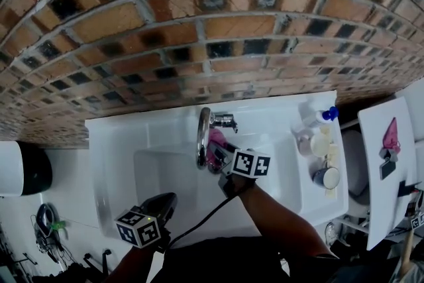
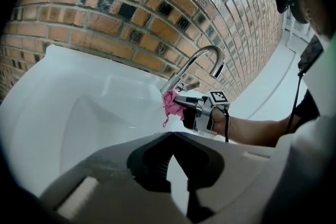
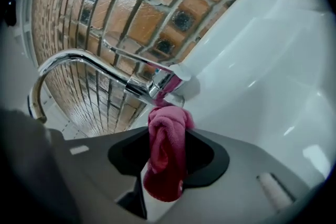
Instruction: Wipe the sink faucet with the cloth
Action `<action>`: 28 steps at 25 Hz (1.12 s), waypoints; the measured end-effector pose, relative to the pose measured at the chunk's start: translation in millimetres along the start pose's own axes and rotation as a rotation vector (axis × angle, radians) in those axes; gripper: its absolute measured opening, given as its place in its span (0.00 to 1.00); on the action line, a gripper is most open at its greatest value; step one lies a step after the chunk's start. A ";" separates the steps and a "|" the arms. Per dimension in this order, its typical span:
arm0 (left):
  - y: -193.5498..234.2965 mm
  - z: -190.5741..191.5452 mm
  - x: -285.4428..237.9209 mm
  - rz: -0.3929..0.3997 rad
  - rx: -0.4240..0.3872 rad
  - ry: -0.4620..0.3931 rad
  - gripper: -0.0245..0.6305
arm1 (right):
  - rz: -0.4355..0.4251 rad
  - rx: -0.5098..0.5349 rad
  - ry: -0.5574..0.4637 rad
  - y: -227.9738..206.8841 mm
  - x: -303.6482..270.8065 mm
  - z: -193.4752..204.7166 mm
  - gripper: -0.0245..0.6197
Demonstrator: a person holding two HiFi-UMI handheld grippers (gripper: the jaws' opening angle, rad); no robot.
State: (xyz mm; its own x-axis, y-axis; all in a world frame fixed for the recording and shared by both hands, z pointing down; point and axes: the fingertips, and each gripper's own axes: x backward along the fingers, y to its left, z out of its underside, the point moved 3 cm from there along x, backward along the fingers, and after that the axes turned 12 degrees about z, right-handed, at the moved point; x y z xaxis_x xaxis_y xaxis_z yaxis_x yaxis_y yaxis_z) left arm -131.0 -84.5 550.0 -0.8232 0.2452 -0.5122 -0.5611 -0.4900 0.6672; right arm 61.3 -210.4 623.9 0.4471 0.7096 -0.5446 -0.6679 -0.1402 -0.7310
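Observation:
A chrome gooseneck faucet (image 1: pixel 203 132) stands at the back of the white sink (image 1: pixel 119 142). My right gripper (image 1: pixel 220 154) is shut on a bunched pink cloth (image 1: pixel 214 148) and holds it against the lower part of the faucet, beside its lever. In the right gripper view the cloth (image 3: pixel 165 157) hangs between the jaws of the right gripper (image 3: pixel 167 144), just under the faucet (image 3: pixel 105 68) base. My left gripper (image 1: pixel 169 201) hovers over the sink's near rim, shut and holding nothing. From the left gripper (image 2: pixel 172 135) I see faucet (image 2: pixel 202 57) and cloth (image 2: pixel 170 104) ahead.
A brick wall (image 1: pixel 199 23) rises right behind the sink. A bottle with a blue cap (image 1: pixel 322 116) and a dark cup (image 1: pixel 326 177) stand on the sink's right ledge. A white fixture (image 1: pixel 391 162) is at the right, and a black and white bin (image 1: pixel 23 169) at the left.

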 end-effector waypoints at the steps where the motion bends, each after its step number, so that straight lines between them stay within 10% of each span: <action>1: 1.0 -0.4 0.6 -0.003 0.001 -0.003 0.05 | -0.005 0.011 -0.014 5.0 2.0 -3.5 0.30; 9: -6.4 -0.2 2.3 0.001 -0.010 -0.019 0.05 | -0.104 0.092 -0.104 51.7 20.2 -33.0 0.30; 28: -38.0 16.5 26.7 -0.036 -0.010 -0.084 0.05 | -0.573 -0.082 -0.241 110.6 84.2 -83.9 0.30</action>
State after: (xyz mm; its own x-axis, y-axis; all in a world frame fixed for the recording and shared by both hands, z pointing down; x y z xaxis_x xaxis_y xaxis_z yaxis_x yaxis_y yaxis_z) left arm -133.1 -45.6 519.9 -0.8074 0.3320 -0.4877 -0.5895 -0.4876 0.6440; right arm 75.1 -224.1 462.7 0.5679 0.8219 0.0438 -0.3100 0.2629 -0.9137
